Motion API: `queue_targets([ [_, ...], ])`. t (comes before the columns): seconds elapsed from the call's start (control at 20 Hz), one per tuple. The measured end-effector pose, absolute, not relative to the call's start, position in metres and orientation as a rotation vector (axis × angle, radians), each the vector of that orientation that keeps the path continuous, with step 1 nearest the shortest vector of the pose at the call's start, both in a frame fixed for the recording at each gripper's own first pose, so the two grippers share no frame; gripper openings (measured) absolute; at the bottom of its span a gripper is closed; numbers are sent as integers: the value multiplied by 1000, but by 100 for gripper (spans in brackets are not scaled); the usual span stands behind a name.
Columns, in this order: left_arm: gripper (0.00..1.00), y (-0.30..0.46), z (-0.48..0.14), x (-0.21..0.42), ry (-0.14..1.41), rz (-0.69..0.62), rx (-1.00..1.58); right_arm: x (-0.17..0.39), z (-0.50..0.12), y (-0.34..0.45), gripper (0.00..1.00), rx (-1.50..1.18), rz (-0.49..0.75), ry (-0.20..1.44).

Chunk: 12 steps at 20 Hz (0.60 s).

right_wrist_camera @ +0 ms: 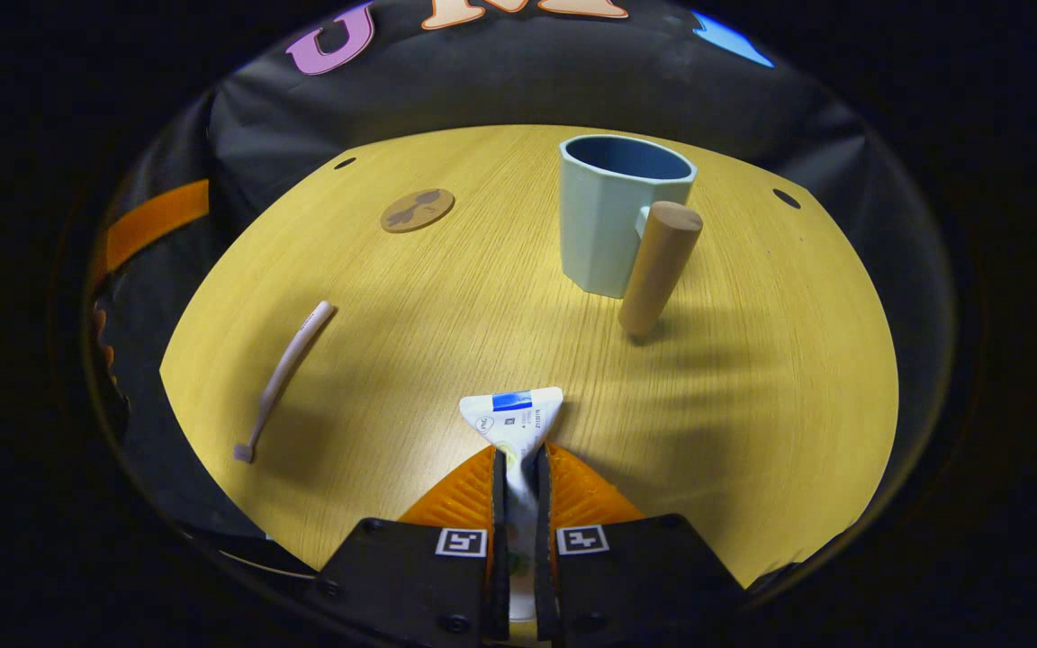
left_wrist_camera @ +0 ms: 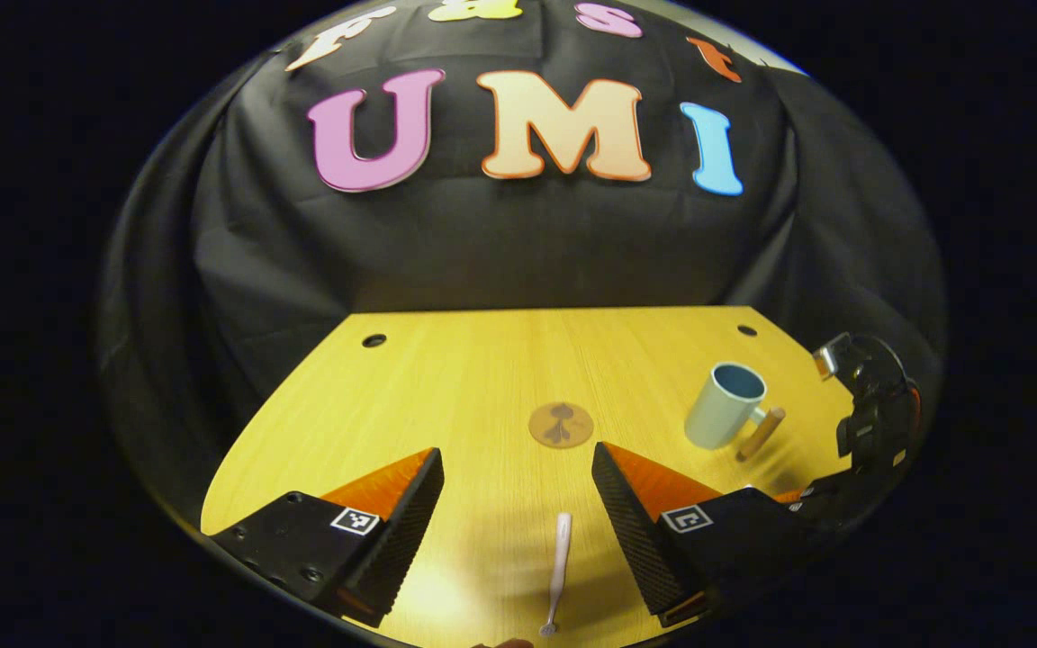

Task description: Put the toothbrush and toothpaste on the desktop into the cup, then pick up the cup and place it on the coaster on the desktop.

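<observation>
Your right gripper has both ribbed fingers pinched tight on the flat crimped toothpaste tube, its wide end sticking out over the wood-grain desktop; past it stands the faceted pale-blue cup with a round wooden peg handle, upright, and farther left the thin round coaster lies flat. Your left gripper is spread wide, holding nothing, the slim pale toothbrush lying loose on the desktop between its textured fingers, coaster ahead and cup off to the right, well apart.
</observation>
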<state>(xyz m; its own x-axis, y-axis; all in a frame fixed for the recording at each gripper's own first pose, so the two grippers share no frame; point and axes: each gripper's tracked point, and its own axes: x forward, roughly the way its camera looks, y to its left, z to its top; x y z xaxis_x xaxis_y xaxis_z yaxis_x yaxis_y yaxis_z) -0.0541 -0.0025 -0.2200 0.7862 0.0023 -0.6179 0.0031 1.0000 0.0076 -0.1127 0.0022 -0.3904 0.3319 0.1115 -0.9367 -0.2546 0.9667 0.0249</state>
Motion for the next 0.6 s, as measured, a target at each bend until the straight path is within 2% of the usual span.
queue_targets([
  [0.15,97,-10,-256,-66,797,-33,37,-112,-390,2,14,-109,234,1211],
  [0.2,98,-14,-268,-72,849,-40,29,-113,-390,3,11,-100,234,1212],
  [0.25,98,-16,-278,-76,886,-42,17,-112,-390,3,14,-93,235,1213],
  [0.4,98,-13,-307,-93,1045,-39,-13,-112,-389,2,14,-85,240,1215],
  [0.55,98,-11,-326,-100,1133,-40,6,-112,-389,2,14,-88,246,1212],
  [0.6,98,-10,-330,-103,1155,-44,19,-112,-389,2,11,-86,247,1211],
])
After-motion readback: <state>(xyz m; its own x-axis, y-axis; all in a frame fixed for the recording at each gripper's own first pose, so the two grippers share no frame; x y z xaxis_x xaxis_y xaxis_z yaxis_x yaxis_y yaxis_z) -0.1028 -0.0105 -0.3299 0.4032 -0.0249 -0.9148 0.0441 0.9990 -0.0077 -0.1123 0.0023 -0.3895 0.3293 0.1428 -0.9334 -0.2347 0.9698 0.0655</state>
